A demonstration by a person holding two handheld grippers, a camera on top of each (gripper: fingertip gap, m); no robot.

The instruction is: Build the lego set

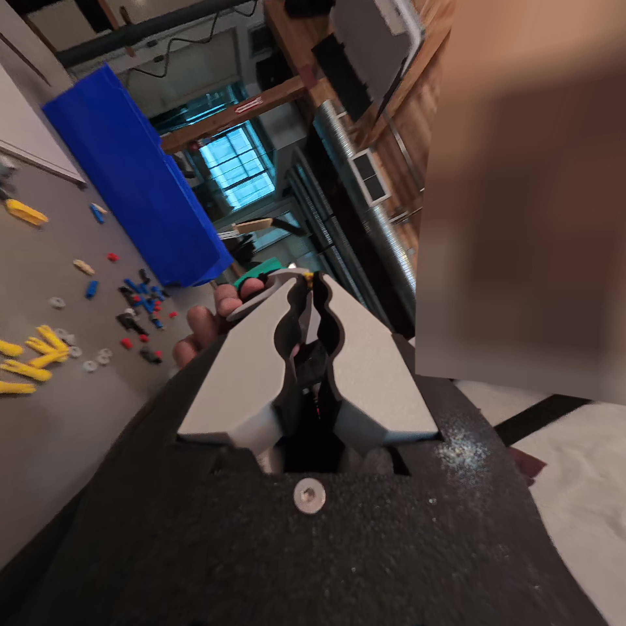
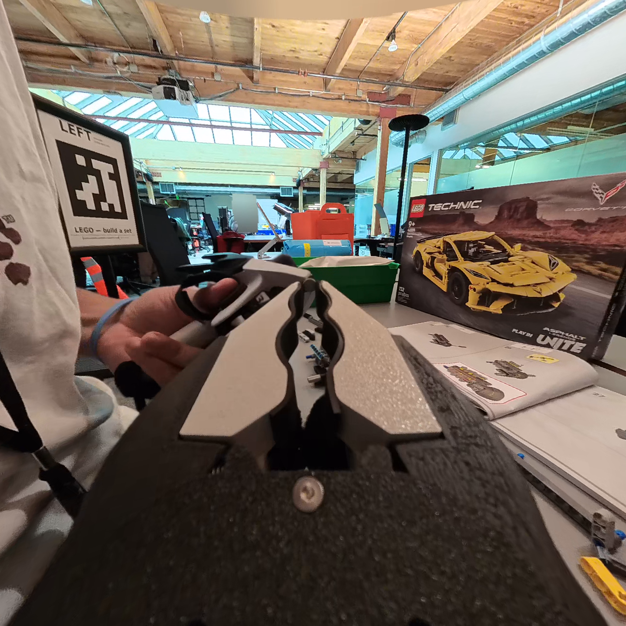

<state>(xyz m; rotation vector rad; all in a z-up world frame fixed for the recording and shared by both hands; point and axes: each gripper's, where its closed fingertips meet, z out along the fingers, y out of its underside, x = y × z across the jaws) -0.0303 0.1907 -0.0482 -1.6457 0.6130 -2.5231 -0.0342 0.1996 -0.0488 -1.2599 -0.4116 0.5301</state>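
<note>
My left gripper is raised off the table, jaws nearly closed, with a small yellow piece at its tips. My right gripper has its jaws nearly closed too, and I see nothing between them. The two grippers meet tip to tip. The right gripper's fingers and the hand holding it show behind my left tips. The left gripper's fingers show in the right wrist view. Loose yellow pieces and small blue, black and red pieces lie on the grey table.
A blue bin stands behind the loose pieces. The set's box, an open instruction booklet and a green bin are on the right. A small grey and blue assembly and a yellow piece lie near the front right. The grippers are tip to tip, or close to it.
</note>
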